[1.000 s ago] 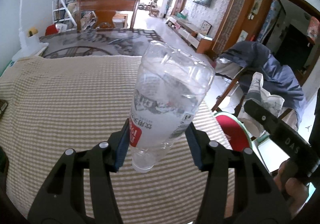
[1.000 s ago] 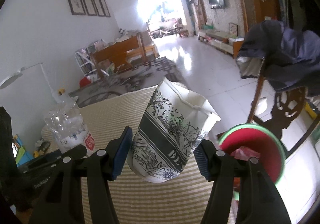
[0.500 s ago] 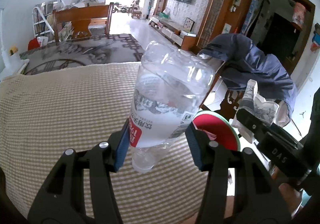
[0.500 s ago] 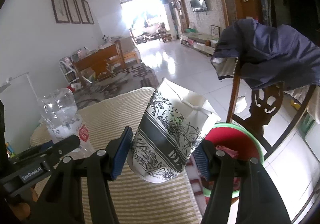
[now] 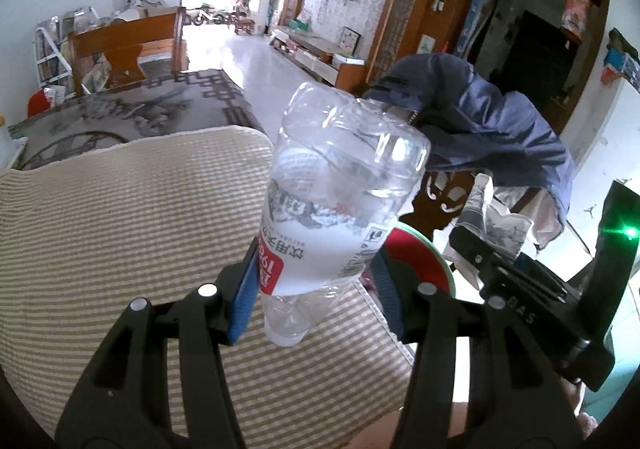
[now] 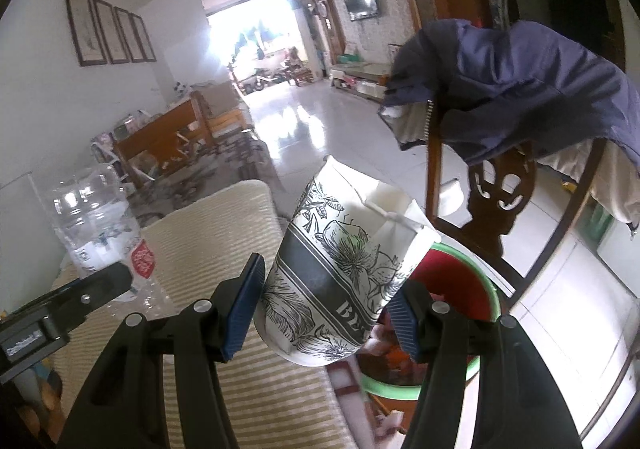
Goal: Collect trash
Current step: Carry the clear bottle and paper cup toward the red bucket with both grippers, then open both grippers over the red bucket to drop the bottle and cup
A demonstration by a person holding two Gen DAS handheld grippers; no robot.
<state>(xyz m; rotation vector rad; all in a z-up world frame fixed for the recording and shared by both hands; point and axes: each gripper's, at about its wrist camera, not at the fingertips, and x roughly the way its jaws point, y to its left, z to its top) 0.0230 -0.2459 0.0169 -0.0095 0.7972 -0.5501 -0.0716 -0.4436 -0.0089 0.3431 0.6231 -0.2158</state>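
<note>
"BE" on paper cup (image 6: pixel 344 273); "DAS" on right gripper (image 5: pixel 524 313)

Clear bottle (image 5: pixel 340 205) with red-and-white label, black-and-white floral cup (image 6: pixel 344 273), beige striped tablecloth (image 5: pixel 120 233), red green-rimmed bin (image 6: pixel 472 289).

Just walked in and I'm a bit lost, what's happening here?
A person is collecting trash with two hand-held grippers. The left hand-held gripper grips a clear plastic bottle upside down; the right hand-held gripper grips a crumpled paper cup. Both are near the table's edge, by a red bin with a green rim.

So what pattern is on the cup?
Black-and-white flower print with a dark band on the cup; right wrist view.
</note>
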